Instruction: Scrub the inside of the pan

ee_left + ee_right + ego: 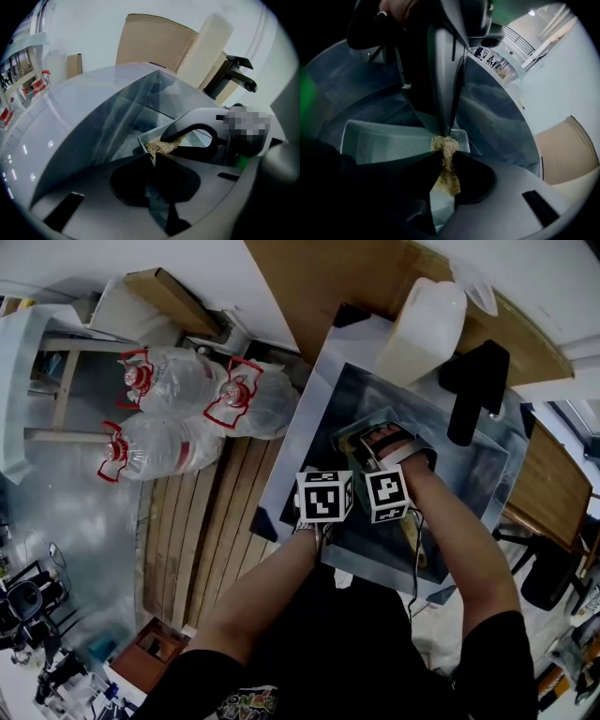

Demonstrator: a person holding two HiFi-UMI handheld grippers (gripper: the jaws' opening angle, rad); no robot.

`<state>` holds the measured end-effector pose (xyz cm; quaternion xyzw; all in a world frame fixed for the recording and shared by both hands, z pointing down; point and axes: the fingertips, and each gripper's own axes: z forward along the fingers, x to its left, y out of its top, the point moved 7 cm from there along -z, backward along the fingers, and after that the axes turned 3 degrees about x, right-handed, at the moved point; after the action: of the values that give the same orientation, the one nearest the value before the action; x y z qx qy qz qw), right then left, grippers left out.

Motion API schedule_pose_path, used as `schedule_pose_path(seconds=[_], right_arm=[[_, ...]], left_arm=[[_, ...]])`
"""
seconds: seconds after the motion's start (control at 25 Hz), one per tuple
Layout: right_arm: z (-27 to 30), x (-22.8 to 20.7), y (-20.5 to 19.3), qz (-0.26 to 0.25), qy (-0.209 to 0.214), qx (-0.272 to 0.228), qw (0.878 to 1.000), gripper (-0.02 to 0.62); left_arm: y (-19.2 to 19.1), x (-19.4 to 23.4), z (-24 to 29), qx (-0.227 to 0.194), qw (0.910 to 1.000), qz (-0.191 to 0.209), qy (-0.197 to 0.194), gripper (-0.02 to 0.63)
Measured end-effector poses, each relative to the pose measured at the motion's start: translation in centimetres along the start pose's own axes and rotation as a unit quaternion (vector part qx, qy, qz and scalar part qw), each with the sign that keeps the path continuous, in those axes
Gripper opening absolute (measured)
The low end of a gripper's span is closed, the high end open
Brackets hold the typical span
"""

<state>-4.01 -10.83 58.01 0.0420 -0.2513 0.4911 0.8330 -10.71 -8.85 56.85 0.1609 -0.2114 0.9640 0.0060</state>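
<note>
Where the pan (379, 140) sits in the steel sink (311, 399), the left gripper (153, 157) pinches its rim (at a corner), and the right gripper (448, 161) clamps a tan scrub pad (446, 143) touching the pan there.

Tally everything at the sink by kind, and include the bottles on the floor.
Water bottles: 3
Grippers: 2 (left gripper, right gripper)
Pan: 1
Scrub pad: 1
White jug: 1
Black faucet: 1
Total: 9
</note>
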Motion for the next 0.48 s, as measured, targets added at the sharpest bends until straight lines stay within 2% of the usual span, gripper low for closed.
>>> schedule_pose_path(seconds=[0.24, 0.48], right_arm=[[-0.5, 0.1, -0.4, 0.007, -0.012, -0.009, 1.0, 0.091], [-1.5, 0.4, -3.0, 0.038, -0.019, 0.006, 0.999, 0.091]], left_arm=[[0.0, 0.0, 0.0, 0.0, 1.0, 0.0, 0.0, 0.043], [0.0, 0.0, 0.0, 0.0, 1.0, 0.0, 0.001, 0.043]])
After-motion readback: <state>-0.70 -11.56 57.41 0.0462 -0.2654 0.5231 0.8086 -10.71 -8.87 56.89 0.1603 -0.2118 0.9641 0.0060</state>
